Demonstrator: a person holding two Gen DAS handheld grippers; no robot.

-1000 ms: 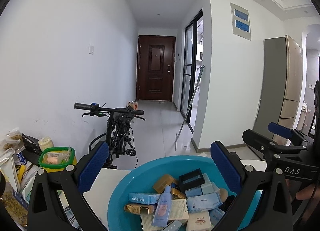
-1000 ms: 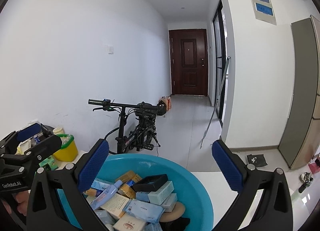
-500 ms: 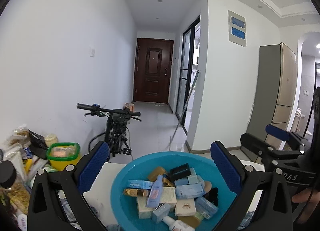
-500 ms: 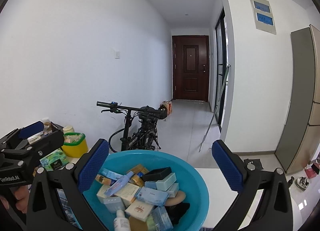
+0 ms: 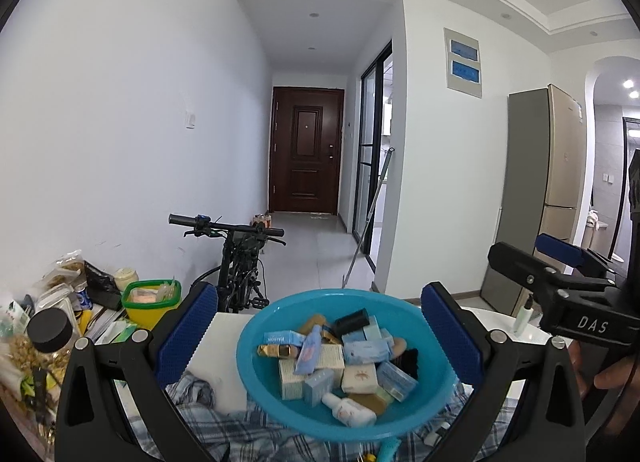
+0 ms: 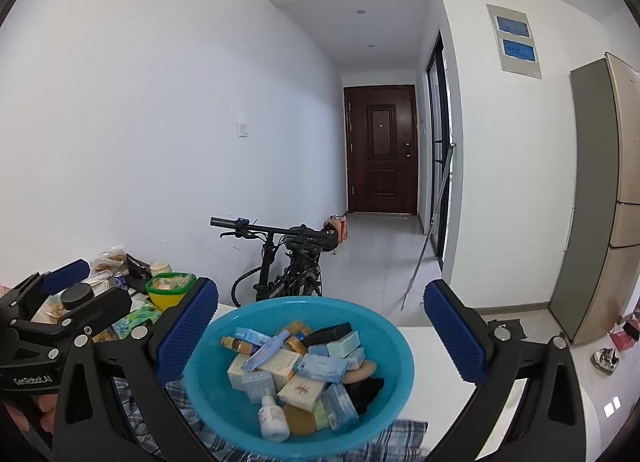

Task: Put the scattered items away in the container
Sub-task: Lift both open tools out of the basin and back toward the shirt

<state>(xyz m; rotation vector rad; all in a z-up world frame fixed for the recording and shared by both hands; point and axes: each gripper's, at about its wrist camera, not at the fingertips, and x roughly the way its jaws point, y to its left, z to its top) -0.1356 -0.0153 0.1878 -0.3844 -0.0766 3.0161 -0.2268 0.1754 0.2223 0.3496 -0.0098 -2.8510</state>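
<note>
Blue basin (filled), between parted tongs

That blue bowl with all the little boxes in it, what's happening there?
A person is tidying up, holding a gripper in each hand. The blue bowl sits on a checked cloth on the white table and is already full of small boxes, a bottle and a tube. The left gripper and the right gripper are both open and empty, held just above the bowl. A small white bottle stands on the table, not yet in the bowl.
</note>
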